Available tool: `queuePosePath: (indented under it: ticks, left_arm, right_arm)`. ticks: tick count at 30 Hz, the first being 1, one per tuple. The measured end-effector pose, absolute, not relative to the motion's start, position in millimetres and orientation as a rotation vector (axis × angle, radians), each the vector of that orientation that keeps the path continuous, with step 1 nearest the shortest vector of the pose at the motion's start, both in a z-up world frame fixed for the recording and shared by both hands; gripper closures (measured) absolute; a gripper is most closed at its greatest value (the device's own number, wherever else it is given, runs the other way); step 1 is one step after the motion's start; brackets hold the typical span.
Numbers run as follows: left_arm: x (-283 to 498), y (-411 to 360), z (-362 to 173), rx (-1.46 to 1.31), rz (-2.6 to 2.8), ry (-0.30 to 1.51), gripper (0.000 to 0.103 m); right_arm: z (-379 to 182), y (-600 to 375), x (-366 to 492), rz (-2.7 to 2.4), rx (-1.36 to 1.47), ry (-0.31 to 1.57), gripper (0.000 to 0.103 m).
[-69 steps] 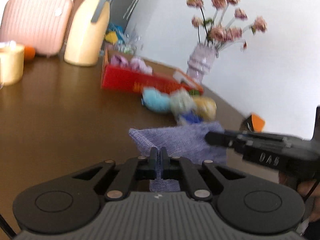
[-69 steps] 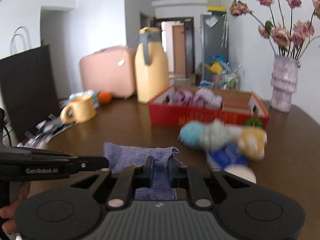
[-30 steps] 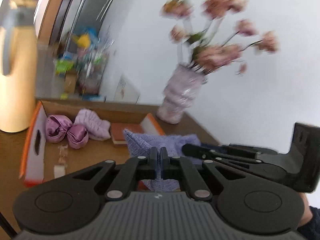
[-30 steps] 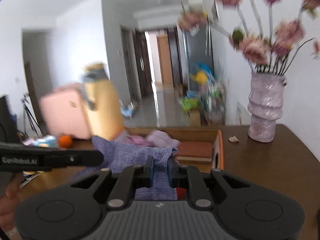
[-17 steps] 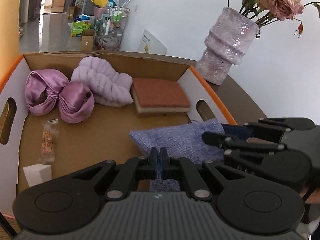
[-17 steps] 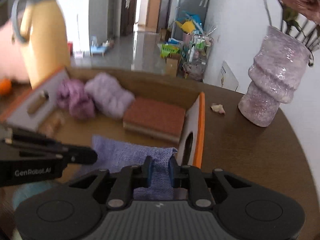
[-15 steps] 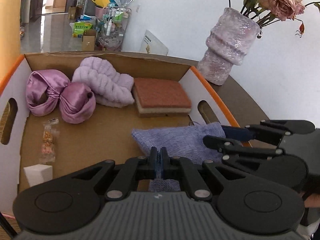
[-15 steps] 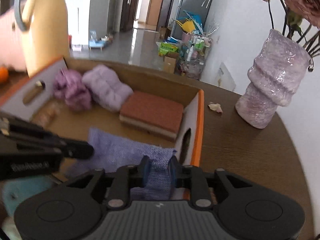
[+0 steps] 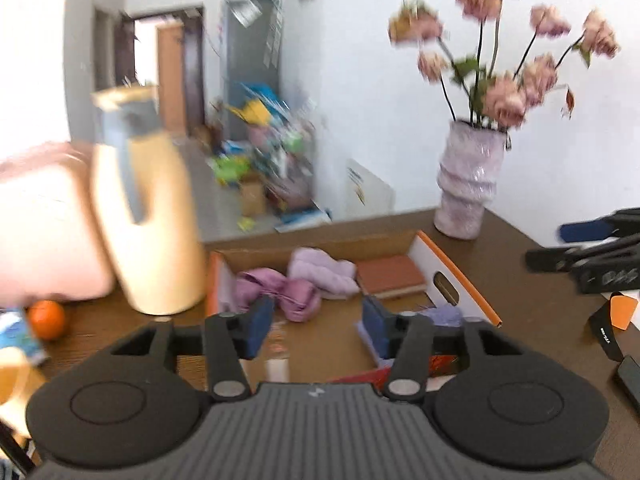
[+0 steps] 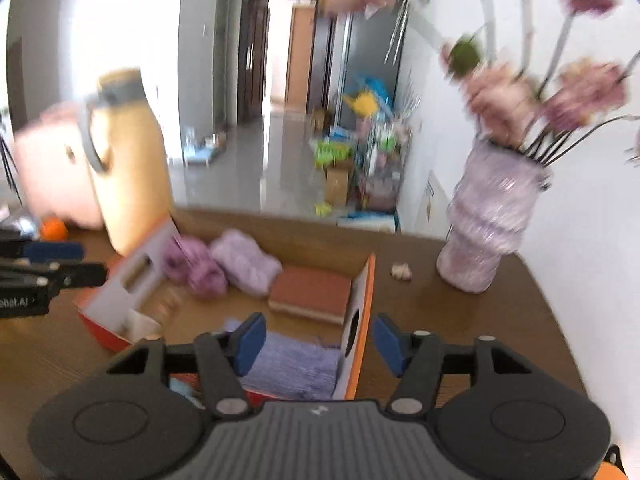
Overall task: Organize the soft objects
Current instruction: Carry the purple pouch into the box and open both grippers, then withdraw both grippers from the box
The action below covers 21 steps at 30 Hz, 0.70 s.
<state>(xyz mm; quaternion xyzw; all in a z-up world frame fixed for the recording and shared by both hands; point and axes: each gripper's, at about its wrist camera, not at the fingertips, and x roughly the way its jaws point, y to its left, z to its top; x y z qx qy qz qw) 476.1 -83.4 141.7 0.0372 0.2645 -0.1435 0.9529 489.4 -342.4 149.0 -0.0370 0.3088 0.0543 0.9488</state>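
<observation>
While the left wrist view is smeared by motion, the left gripper shows plainly: its jaws are opening, blue pads well apart, nothing between them. Beyond its right finger a corner of the lavender cloth peeks out, lying inside the cardboard box near the right wall with the orange rim. It looks soft and loosely woven, a pale blue-violet. Farther back in the box lie a shiny purple scrunchie, a fluffy lilac headband and a rust-coloured sponge. A cream jug stands just left of the box, an orange farther left, and a pale vase of pink flowers behind on the right. At the right edge the other gripper carries white lettering too blurred to read.

From the right wrist view, the right gripper has its jaws opening too, pads wide, gripping nothing. Below and between the fingers the lavender cloth lies flat on the box floor, in the near corner against the orange-edged wall; its surface shows a fine knitted texture. The sponge sits just behind it. On the left gripper, at the left edge, the writing reads in part "bot.AI".
</observation>
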Motion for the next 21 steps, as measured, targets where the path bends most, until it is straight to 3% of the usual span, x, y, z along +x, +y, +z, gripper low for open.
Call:
queuePosePath:
  ticks: [2, 5, 7, 12, 21]
  left_arm:
    - [446, -73, 147, 0.062, -0.251, 0.484, 0.027]
    - [405, -64, 147, 0.082, -0.181, 0.374, 0.021]
    - [384, -62, 145, 0.093, -0.15, 0.314, 0.02]
    - [340, -53, 142, 0.047, -0.147, 0.253, 0.02]
    - [286, -48, 136, 0.036, -0.149, 0.194, 0.018]
  right_arm:
    - [164, -341, 458, 0.114, -0.07, 0.568, 0.023]
    - [173, -337, 413, 0.167, -0.033, 0.465, 0.021]
    - [174, -333, 385, 0.166, -0.013, 0.388, 0.016]
    - [164, -319, 331, 0.15, 0.007, 0.236, 0.016]
    - [144, -317, 290, 0.157, 0.054, 0.207, 0.016]
